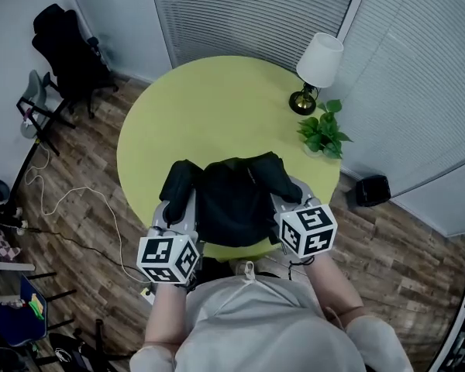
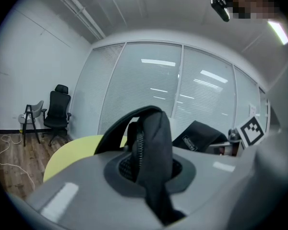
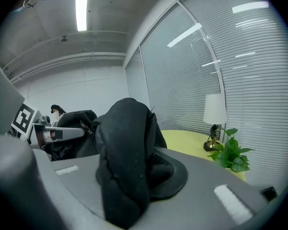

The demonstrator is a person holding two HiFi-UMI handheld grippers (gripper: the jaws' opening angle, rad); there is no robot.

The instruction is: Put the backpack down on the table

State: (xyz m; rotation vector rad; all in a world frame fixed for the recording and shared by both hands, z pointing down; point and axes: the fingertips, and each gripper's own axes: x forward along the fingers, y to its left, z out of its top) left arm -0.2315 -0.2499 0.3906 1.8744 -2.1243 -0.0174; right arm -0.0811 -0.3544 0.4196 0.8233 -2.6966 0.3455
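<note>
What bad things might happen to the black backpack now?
1. The backpack is held right by the near edge of the table; let go here, it might slide to the floor.
2. The left gripper and right gripper each pinch only a fold of fabric, which might slip out.
3. Swung far to the right, it might bump the plant or lamp.

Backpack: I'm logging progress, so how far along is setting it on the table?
Done: the left gripper and right gripper are each shut on the black backpack, held over the near edge of the yellow table. In hand: carrying it between them. Left: setting it down and letting go; whether it touches the top yet is unclear.
</note>
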